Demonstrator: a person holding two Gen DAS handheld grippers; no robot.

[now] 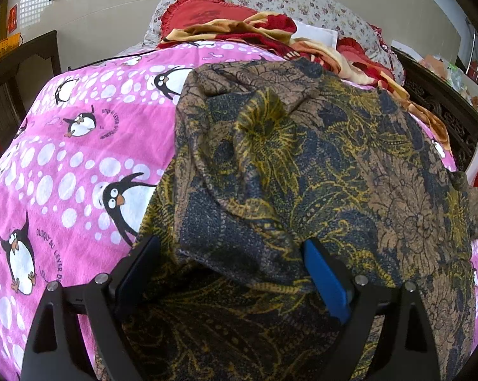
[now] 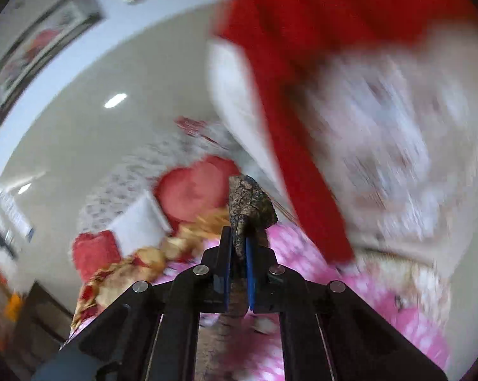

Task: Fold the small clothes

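A brown, navy and yellow floral garment [image 1: 302, 165] lies spread and rumpled on a pink penguin bedsheet [image 1: 80, 146]. My left gripper [image 1: 232, 247] is open, its jaws wide apart over the garment's near edge, with a fold of cloth between them. In the right wrist view my right gripper [image 2: 239, 244] is shut on a corner of the same floral garment [image 2: 251, 200], which sticks up past the fingertips. That view is tilted and motion-blurred.
Red pillows [image 1: 200, 9], a floral pillow [image 1: 302, 3] and a red-and-tan blanket [image 1: 270, 38] pile at the head of the bed. Dark wooden furniture [image 1: 19, 73] stands left. A person in red and white clothing [image 2: 350, 79] is close on the right.
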